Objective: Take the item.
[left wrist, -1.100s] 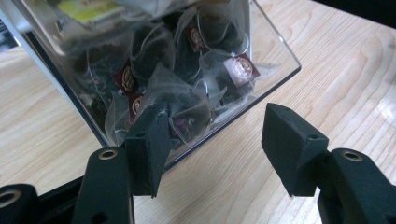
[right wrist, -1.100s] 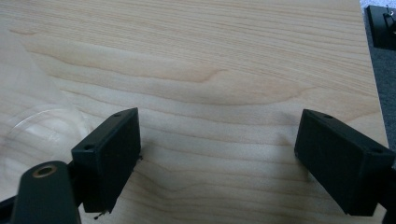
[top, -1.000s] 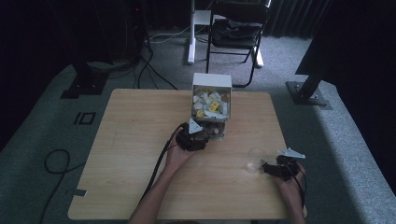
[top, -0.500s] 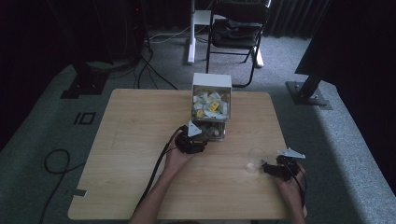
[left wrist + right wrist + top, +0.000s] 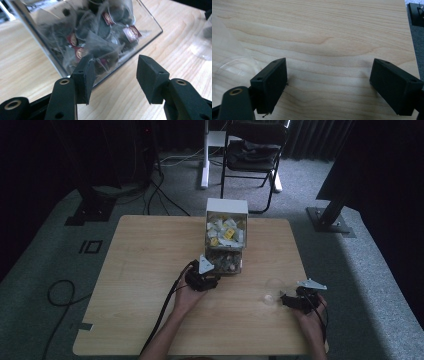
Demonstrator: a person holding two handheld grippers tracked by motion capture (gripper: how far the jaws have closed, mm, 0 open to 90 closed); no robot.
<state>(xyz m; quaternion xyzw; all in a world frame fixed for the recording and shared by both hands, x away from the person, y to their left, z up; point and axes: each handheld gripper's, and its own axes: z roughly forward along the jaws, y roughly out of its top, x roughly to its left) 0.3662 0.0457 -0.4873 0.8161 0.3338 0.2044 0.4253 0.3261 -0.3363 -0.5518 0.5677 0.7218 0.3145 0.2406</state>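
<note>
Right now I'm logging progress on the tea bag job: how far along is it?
Early. Done: the clear cup stands by the right gripper, whose jaws are open over bare table. In hand: the left gripper, jaws just been closing with nothing between them, sits at the tea bags in the clear bin. Left: grasping a bag, carrying it over.

On the worktop (image 5: 140, 270), mid-frame in the high view, a two-level box (image 5: 226, 236) stands toward the far edge, with packets (image 5: 223, 231) in its upper part and tea bags (image 5: 100, 37) in the lower bin. The left gripper (image 5: 214, 281) sits just before the bin's lower left corner. At lower right a glass (image 5: 274, 289) stands just left of the right gripper (image 5: 283, 301). Behind the worktop, top centre, stands a chair (image 5: 255, 150).
</note>
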